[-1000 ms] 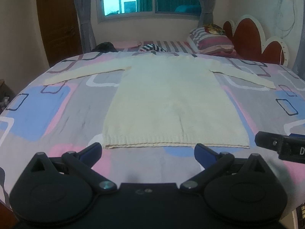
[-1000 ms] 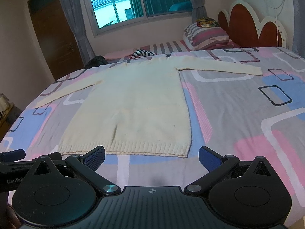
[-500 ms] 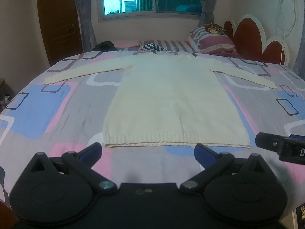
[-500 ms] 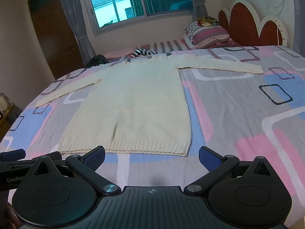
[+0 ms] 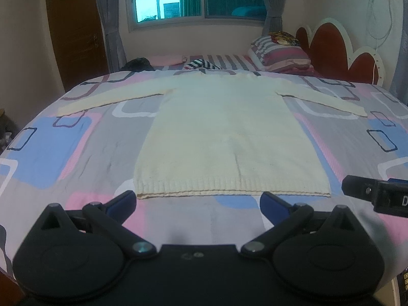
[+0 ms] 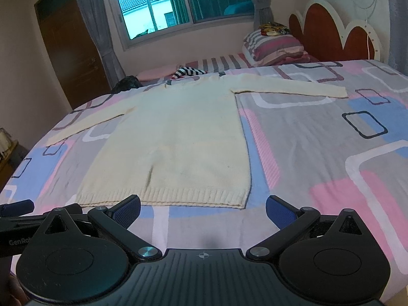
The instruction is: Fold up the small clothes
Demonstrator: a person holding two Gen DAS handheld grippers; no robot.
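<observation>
A cream knitted sweater (image 5: 224,137) (image 6: 178,142) lies flat on the bed with both sleeves spread out sideways and its ribbed hem nearest me. My left gripper (image 5: 197,201) hovers open just short of the hem, nothing between its blue-padded fingers. My right gripper (image 6: 202,210) is open too, just short of the hem's right part. Each gripper shows at the edge of the other's view.
The bed (image 5: 63,153) has a grey, pink and blue patterned sheet. Striped pillows (image 5: 283,57) and a red headboard (image 5: 339,56) are at the far right. A striped garment (image 6: 188,72) and a dark bundle (image 5: 139,64) lie beyond the collar. A wooden door (image 6: 71,61) stands at left.
Both views have shifted slightly, with the hem a touch lower in the frames. The sweater lies unmoved and both grippers stay open.
</observation>
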